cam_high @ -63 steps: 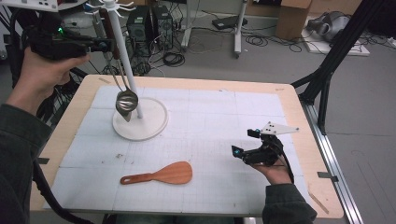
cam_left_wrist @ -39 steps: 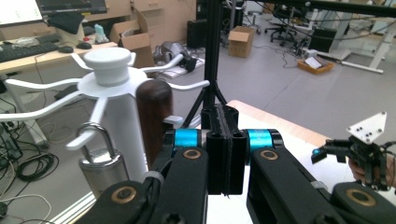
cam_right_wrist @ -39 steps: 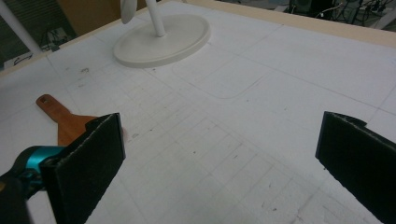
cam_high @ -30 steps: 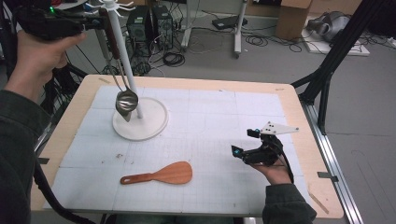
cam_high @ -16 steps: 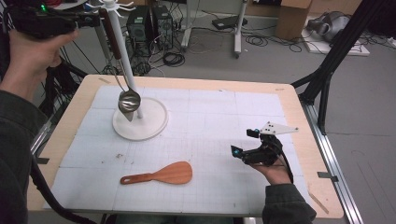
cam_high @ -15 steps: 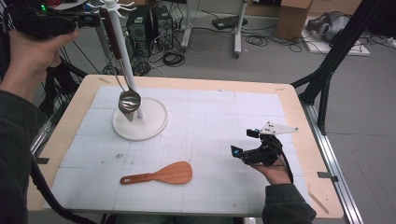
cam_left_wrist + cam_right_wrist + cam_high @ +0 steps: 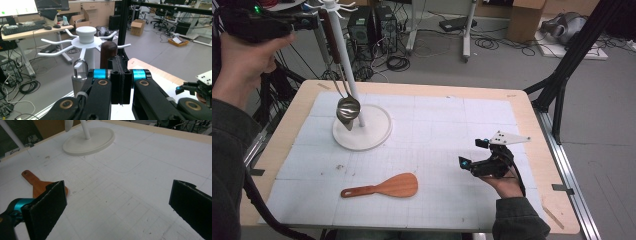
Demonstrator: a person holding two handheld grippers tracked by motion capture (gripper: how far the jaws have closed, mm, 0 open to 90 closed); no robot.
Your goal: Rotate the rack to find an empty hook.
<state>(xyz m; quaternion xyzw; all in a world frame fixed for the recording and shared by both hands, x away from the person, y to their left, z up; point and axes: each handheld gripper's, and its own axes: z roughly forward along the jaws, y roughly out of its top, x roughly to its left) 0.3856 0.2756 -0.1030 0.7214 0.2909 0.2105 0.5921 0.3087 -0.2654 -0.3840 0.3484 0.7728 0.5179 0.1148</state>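
Left gripper view: left gripper [image 7: 121, 75] clenched empty, ladle handle [image 7: 108, 53] just behind; right gripper [image 7: 117, 205] released.

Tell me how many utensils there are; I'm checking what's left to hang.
2. A ladle hangs on the rack, its handle by the shut left gripper. A wooden spatula lies flat on the mat. Others may be hidden.

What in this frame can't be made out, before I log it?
- Ladle hook: in the high view its handle top crosses the rack arms by the frame edge; whether it hangs on an arm is unclear.
- Left gripper: its own closed jaws block what lies directly ahead in the left gripper view.
- Wooden spatula: blade hidden behind a jaw in the right gripper view.
- Rack arm count: cut off in the high view.
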